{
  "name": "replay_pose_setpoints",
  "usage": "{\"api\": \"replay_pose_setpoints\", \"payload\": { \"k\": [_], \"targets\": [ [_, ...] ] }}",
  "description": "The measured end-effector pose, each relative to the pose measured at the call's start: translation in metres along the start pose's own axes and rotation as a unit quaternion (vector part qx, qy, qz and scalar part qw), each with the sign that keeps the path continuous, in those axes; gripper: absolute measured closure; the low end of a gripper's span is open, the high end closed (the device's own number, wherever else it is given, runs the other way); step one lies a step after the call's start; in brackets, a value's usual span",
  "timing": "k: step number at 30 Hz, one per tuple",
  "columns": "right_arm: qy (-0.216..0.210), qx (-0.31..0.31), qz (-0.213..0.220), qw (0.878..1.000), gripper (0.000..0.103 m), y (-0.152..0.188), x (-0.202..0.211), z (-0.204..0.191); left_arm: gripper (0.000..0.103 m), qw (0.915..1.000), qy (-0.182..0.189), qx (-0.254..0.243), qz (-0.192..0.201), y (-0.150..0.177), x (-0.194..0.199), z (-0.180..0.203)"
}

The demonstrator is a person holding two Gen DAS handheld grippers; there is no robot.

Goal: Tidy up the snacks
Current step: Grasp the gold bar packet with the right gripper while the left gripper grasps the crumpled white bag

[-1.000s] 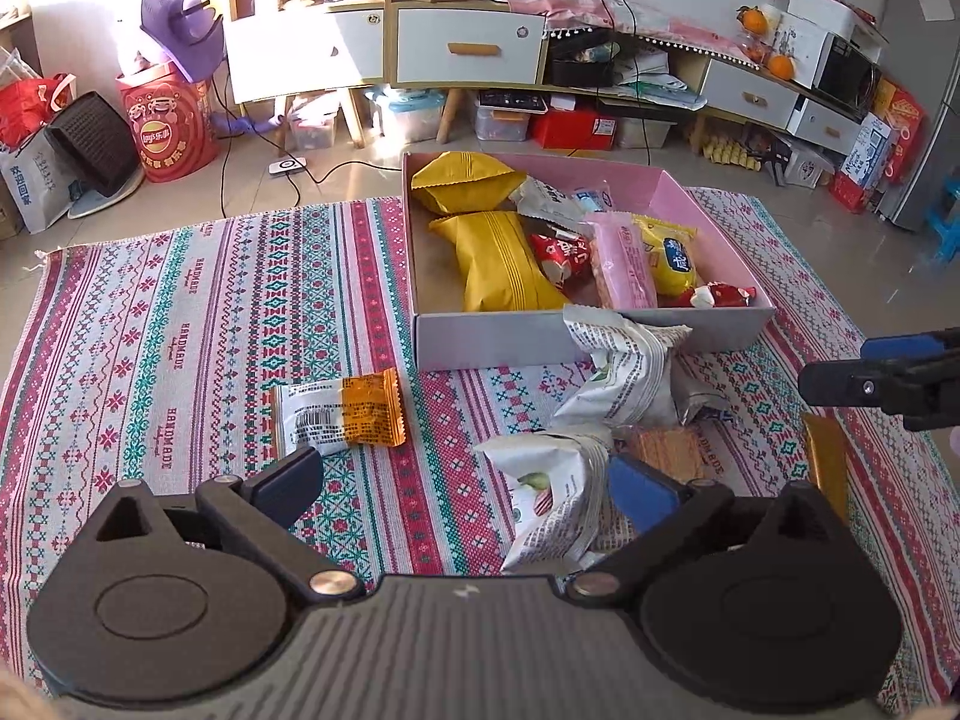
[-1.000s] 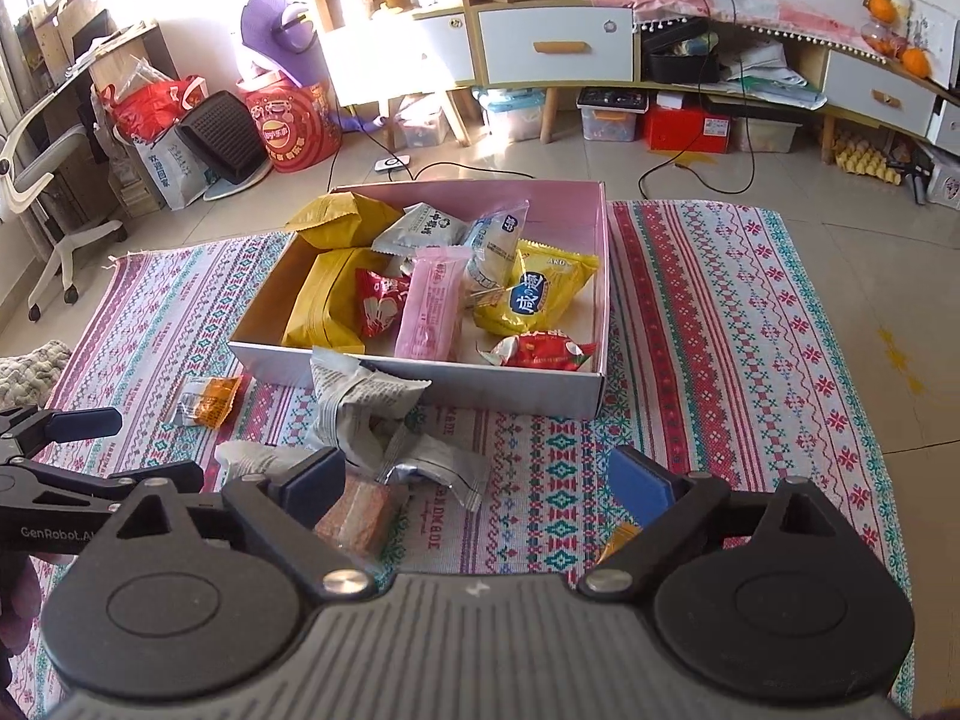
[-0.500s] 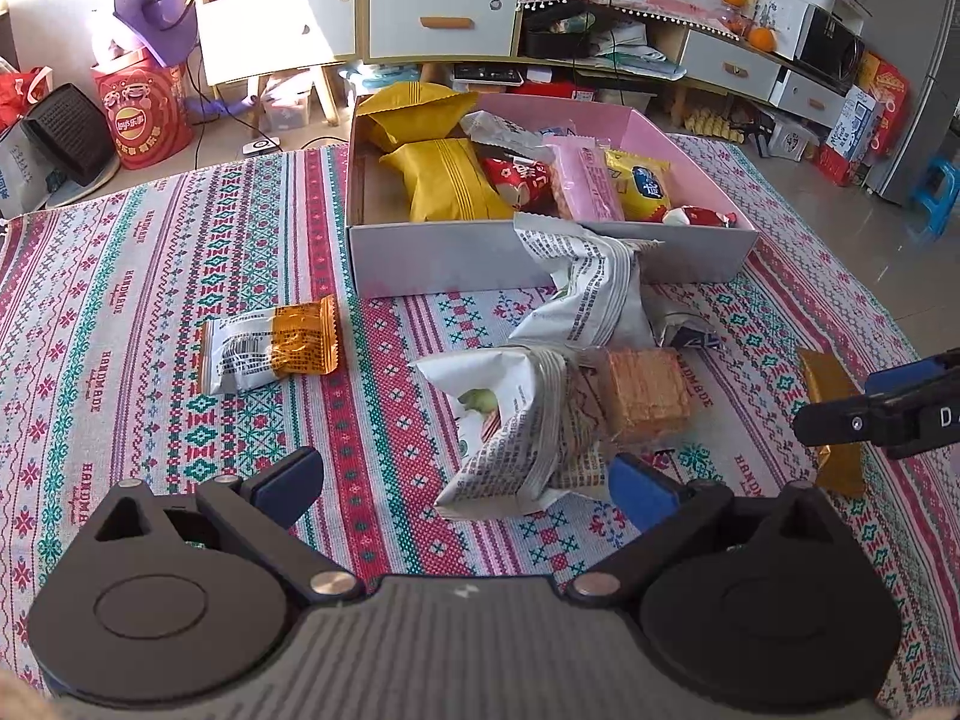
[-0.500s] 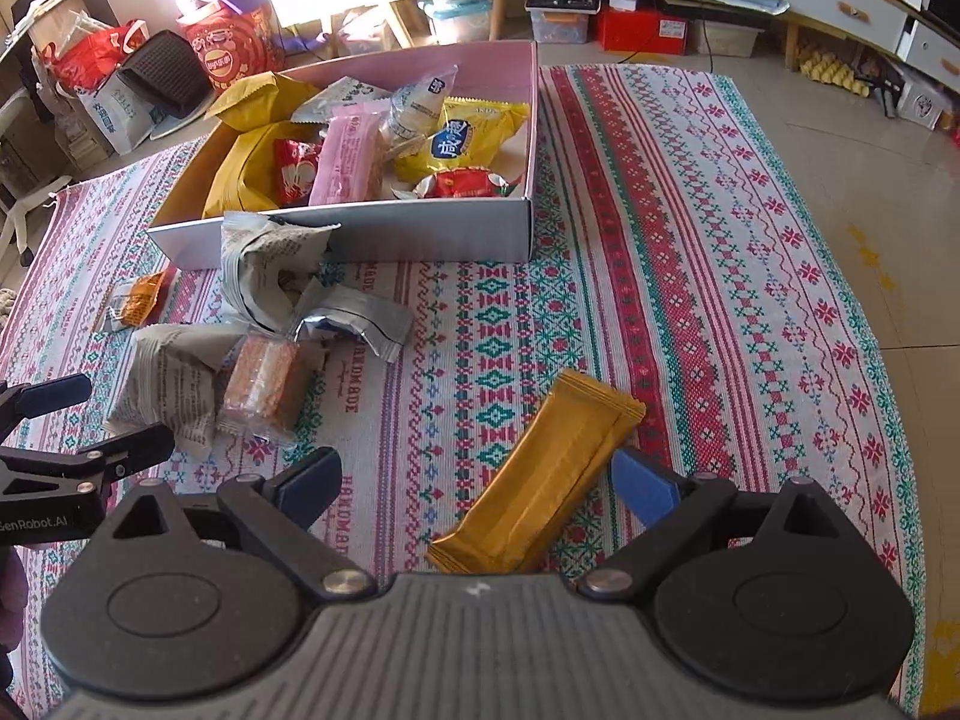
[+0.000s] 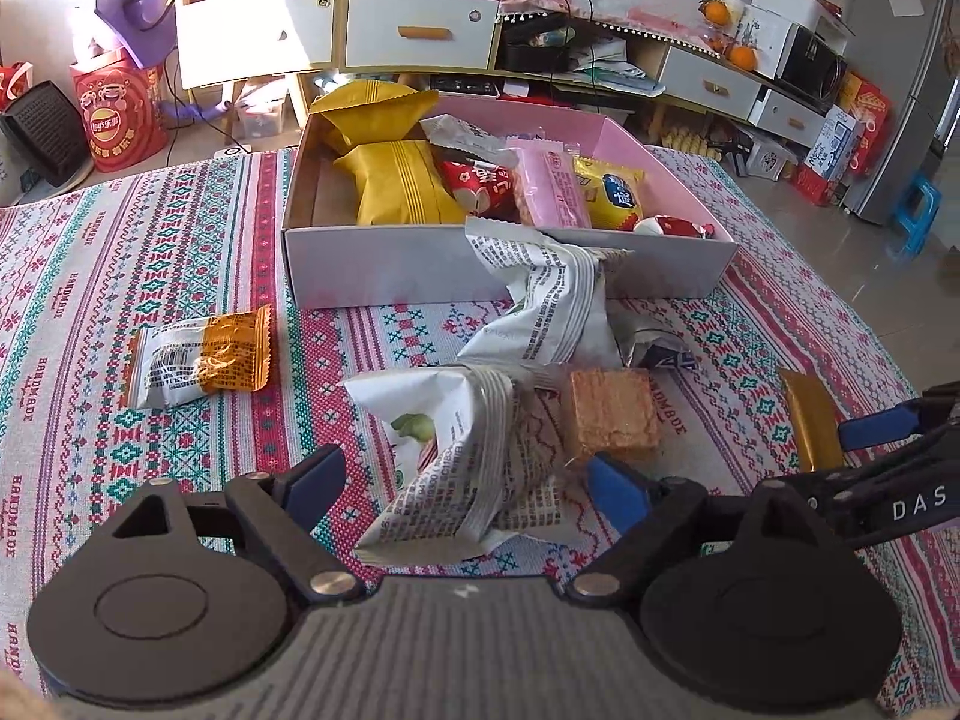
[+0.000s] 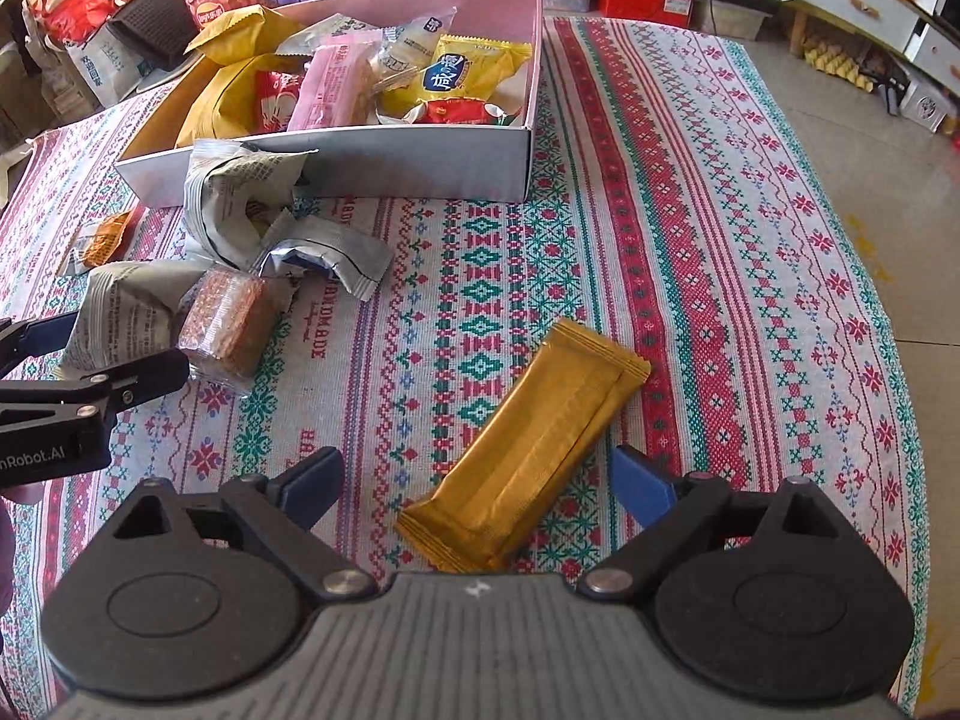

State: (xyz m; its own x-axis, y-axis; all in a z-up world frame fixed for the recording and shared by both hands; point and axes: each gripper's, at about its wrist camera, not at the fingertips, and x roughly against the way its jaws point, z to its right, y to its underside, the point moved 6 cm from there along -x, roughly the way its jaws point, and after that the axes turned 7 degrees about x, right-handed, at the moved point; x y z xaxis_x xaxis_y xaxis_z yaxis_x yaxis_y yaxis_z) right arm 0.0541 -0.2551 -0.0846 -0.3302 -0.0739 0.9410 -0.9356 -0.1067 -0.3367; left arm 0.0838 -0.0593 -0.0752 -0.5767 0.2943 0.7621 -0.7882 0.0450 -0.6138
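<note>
A crumpled white printed packet (image 5: 456,456) lies on the patterned cloth between the fingers of my left gripper (image 5: 465,480). The jaws are closing, and the pads stand just clear of the packet. A brown cake in clear wrap (image 5: 612,414) rests against the packet's right side, by the right pad. A flat gold bar (image 6: 528,438) lies slantwise between the open fingers of my right gripper (image 6: 480,480), untouched. Behind both stands the pink box (image 5: 510,282), (image 6: 390,162), holding several snacks. The left gripper (image 6: 90,384) also shows beside the cake (image 6: 225,324).
An orange-and-white packet (image 5: 198,360) lies left on the cloth. Another white packet (image 5: 552,312) leans on the box front, with a small silver packet (image 5: 660,354) beside it. Bare cloth (image 6: 690,240) stretches right of the box. Cabinets and bags stand beyond the cloth.
Both grippers have sunk toward the cloth and tipped downward. The left jaws have narrowed around the white packet. The gold bar now lies between the right fingers.
</note>
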Motion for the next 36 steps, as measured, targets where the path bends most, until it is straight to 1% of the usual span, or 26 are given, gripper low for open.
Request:
{"api": "replay_pose_setpoints", "payload": {
  "k": [7, 8, 10, 12, 13, 15, 16, 18, 19, 21, 24, 28, 30, 36],
  "targets": [
    [0.007, 0.011, 0.005, 1.000, 0.013, 0.000, 0.000, -0.002, 0.030, 0.9999, 0.010, -0.004, -0.008, 0.001, 0.001, 0.002],
    [0.006, 0.012, 0.006, 1.000, 0.015, 0.000, 0.000, -0.003, 0.033, 0.9999, 0.009, -0.003, -0.010, 0.001, 0.001, 0.002],
    [0.006, 0.016, 0.009, 1.000, 0.017, 0.000, 0.001, -0.003, 0.035, 0.9998, 0.008, -0.005, -0.016, 0.001, 0.001, 0.001],
    [0.005, 0.020, 0.014, 1.000, 0.025, -0.001, 0.002, -0.005, 0.036, 0.9997, 0.007, -0.008, -0.020, 0.000, 0.002, 0.001],
    [0.003, 0.023, 0.016, 1.000, 0.027, -0.002, 0.003, -0.005, 0.037, 0.9997, 0.005, -0.010, -0.022, -0.001, 0.002, 0.000],
    [0.000, 0.032, 0.021, 0.999, 0.036, -0.002, 0.004, -0.008, 0.037, 0.9996, 0.001, -0.014, -0.026, -0.002, 0.003, -0.001],
    [-0.002, 0.035, 0.023, 0.999, 0.038, -0.003, 0.005, -0.009, 0.038, 0.9995, 0.000, -0.017, -0.028, -0.001, 0.003, -0.001],
    [-0.005, 0.043, 0.026, 0.999, 0.047, -0.004, 0.006, -0.013, 0.038, 0.9993, -0.003, -0.021, -0.032, -0.001, 0.004, -0.001],
    [-0.006, 0.048, 0.029, 0.998, 0.050, -0.004, 0.007, -0.015, 0.038, 0.9991, -0.003, -0.023, -0.034, -0.001, 0.004, -0.001],
    [-0.009, 0.057, 0.032, 0.998, 0.060, -0.005, 0.008, -0.018, 0.038, 0.9989, -0.003, -0.025, -0.039, 0.001, 0.006, -0.003],
    [-0.019, 0.069, 0.034, 0.997, 0.069, -0.005, 0.009, -0.024, 0.039, 0.9985, -0.001, -0.026, -0.047, 0.004, 0.009, -0.004],
    [-0.025, 0.087, 0.039, 0.995, 0.073, -0.005, 0.010, -0.031, 0.039, 0.9978, 0.005, -0.033, -0.056, 0.011, 0.014, -0.005],
    [-0.037, 0.095, 0.041, 0.994, 0.074, -0.005, 0.012, -0.036, 0.039, 0.9972, 0.010, -0.039, -0.064, 0.015, 0.018, -0.006],
    [-0.063, 0.115, 0.045, 0.990, 0.074, -0.004, 0.013, -0.050, 0.039, 0.9940, 0.019, -0.063, -0.088, 0.027, 0.027, -0.009]
  ]
}}
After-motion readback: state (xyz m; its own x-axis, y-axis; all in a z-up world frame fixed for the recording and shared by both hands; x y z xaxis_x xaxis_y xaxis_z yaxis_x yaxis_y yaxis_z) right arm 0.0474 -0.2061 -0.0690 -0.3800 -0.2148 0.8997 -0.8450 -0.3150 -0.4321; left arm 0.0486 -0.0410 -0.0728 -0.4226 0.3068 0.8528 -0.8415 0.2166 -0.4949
